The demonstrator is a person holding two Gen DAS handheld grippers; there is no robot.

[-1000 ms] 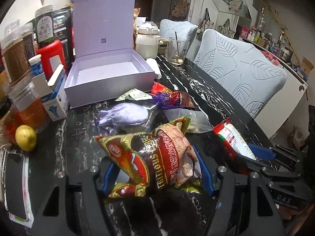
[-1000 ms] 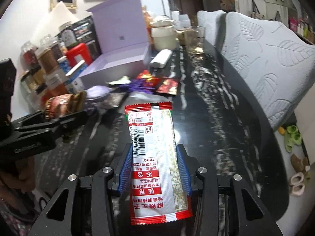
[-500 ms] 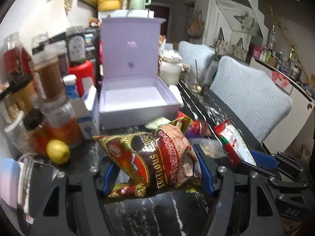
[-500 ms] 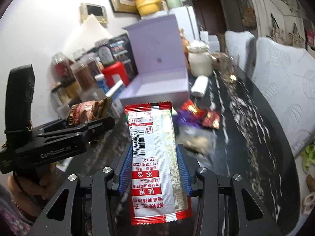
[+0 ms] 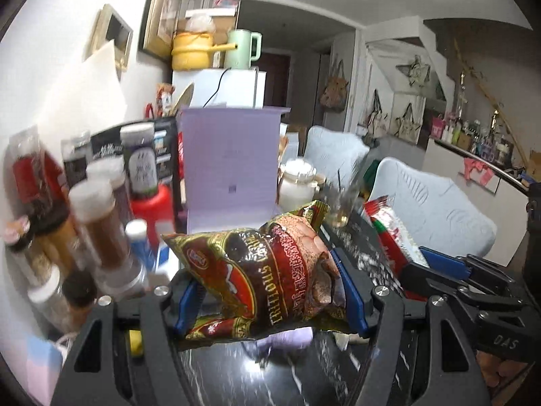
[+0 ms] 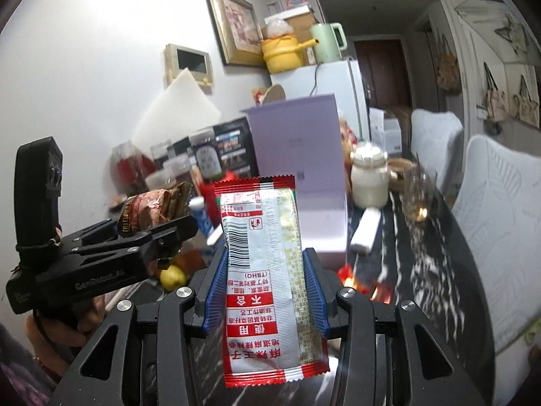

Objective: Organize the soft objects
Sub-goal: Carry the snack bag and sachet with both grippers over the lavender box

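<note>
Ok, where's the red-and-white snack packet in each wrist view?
Left wrist: red-and-white snack packet at right of centre, held by the right gripper.
Right wrist: centre, upright between the fingers, barcode facing the camera.
Shared landmark: open lilac box lid behind.

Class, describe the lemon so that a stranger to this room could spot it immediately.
Start at the tall lilac box standing open on the dark table. Look low to its left, under the left tool: the lemon, the only small, round, plain yellow thing among the jars.
</note>
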